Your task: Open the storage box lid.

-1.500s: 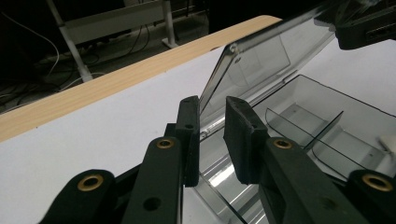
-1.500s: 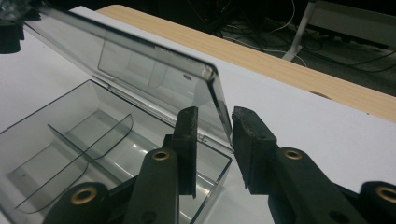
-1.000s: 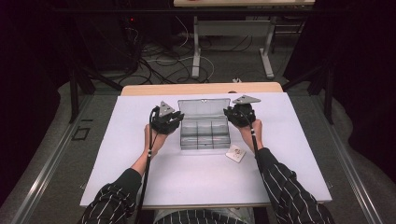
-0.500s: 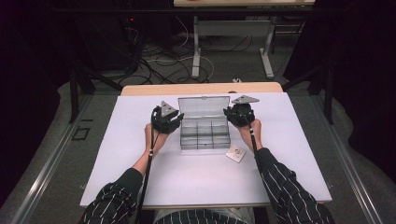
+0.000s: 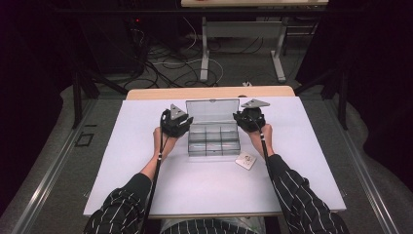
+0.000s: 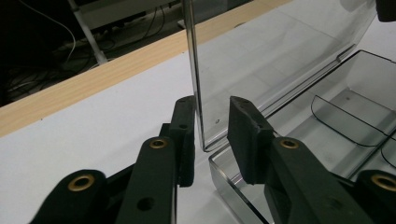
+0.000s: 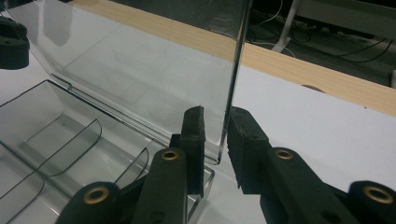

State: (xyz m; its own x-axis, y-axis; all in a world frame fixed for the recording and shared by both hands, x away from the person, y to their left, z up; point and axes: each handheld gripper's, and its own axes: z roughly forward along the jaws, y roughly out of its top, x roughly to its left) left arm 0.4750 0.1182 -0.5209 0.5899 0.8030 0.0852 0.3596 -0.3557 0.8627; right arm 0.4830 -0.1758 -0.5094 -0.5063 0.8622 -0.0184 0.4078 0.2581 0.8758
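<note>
A clear plastic compartment box (image 5: 214, 144) lies in the middle of the white table, its lid (image 5: 212, 109) standing upright at the back. My left gripper (image 5: 181, 122) is at the lid's left edge. In the left gripper view the jaws (image 6: 210, 130) straddle the bottom corner of the lid (image 6: 280, 46), with a gap on the inner side. My right gripper (image 5: 243, 117) is at the lid's right edge. In the right gripper view its jaws (image 7: 217, 135) straddle the lid (image 7: 140, 70) with a small gap. The tray compartments (image 7: 56, 121) look empty.
A small white square packet (image 5: 246, 160) lies on the table just right of the box's front corner. The white tabletop (image 5: 146, 190) has a wooden strip (image 5: 209, 92) along its far edge. Beyond it are desk legs and cables on the floor.
</note>
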